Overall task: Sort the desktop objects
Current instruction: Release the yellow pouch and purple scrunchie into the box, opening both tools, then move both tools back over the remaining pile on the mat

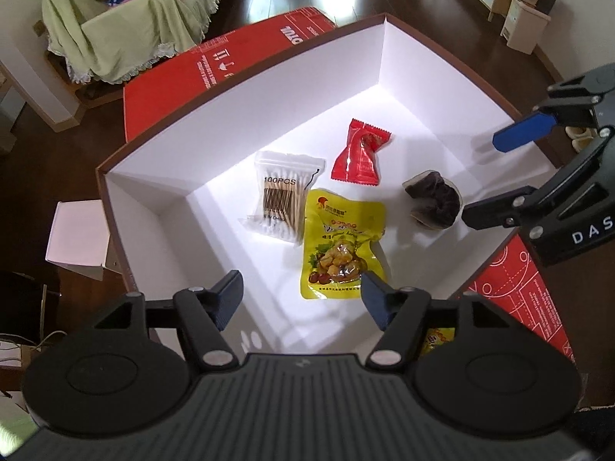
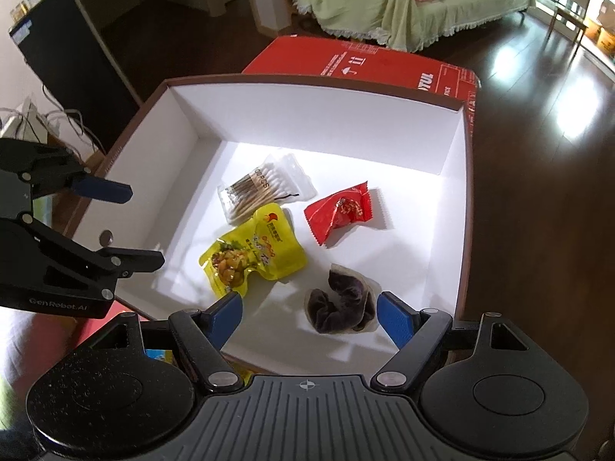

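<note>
A shallow rectangular box (image 1: 292,88) with smooth white inner walls and a thin brown rim is holding four small items on its matte white floor. A clear, crinkly plastic bag of wooden-stemmed cotton swabs (image 1: 284,199), printed "100PCS", is lying flat near the centre. Just at its 5 o'clock in the left wrist view, a glossy yellow vacuum pouch (image 1: 342,246) with a picture of chestnuts is lying with its edges curling, its corner touching or overlapping the swab bag. At the swab bag's 2 o'clock, a shiny red wrapper (image 1: 361,153) with serrated ends is sitting pinched in its middle. At 3 o'clock from the pouch, apart from it, a clear packet of dark, wrinkled dried fruit (image 1: 434,201) is resting.

The left gripper (image 1: 301,299) is hanging over the near edge of the box, its ribbed blue pads wide apart and holding nothing. The right gripper (image 2: 309,320) is likewise standing spread and empty, the dark fruit packet (image 2: 340,305) lying on the floor between its fingers without visible contact.

A red printed carton (image 1: 238,57) is lying flat under the box, and a sofa draped in pale green cloth (image 2: 403,4) is standing beyond, at 12 o'clock.
</note>
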The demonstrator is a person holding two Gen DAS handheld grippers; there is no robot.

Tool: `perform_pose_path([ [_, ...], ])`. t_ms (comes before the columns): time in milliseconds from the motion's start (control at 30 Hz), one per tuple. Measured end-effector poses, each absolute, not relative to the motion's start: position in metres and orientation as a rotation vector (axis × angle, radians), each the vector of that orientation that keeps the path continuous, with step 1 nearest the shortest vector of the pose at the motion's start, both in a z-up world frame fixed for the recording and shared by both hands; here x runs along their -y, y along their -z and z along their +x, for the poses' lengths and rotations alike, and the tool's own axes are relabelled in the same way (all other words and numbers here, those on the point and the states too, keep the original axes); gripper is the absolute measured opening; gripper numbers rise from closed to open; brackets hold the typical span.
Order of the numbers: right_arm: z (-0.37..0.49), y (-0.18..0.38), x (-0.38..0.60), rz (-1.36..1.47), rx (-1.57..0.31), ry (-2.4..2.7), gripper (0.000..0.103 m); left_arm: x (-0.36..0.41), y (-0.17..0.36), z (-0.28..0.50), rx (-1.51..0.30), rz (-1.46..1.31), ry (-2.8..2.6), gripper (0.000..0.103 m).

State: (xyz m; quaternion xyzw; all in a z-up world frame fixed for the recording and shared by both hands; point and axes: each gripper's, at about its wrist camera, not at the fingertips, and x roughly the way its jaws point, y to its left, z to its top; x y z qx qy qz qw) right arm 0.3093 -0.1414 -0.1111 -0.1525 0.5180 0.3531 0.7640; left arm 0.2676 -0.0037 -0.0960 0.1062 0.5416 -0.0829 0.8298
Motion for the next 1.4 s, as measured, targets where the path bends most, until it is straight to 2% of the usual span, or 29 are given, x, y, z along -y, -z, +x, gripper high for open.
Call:
perform_pose_path([
  [233,0.297,0.099,0.150,-0.283,-1.094,-0.726,0.080,0.005,0.080,0.253,-1.118,0.223,0.153,0.065],
  [300,0.294,0.094,0.153,-0.264,-1.076,-0.709,0.092,0.005,0.076,0.249,-1.109,0.222,0.148,0.066],
  [333,0.291,0.091,0.155,-0.253,-1.057,-0.700,0.102,0.004,0.074,0.247,-1.104,0.222,0.146,0.066],
  [467,0.284,0.078,0.160,-0.209,-1.009,-0.679,0.103,0.003,0.065,0.238,-1.084,0.220,0.137,0.073],
  [767,0.268,0.063,0.172,-0.125,-0.982,-0.616,0.103,0.000,0.047,0.215,-1.041,0.221,0.124,0.078],
  [1400,0.205,0.057,0.199,-0.049,-0.999,-0.562,0.103,-0.040,0.034,0.146,-1.013,0.134,0.089,0.078],
])
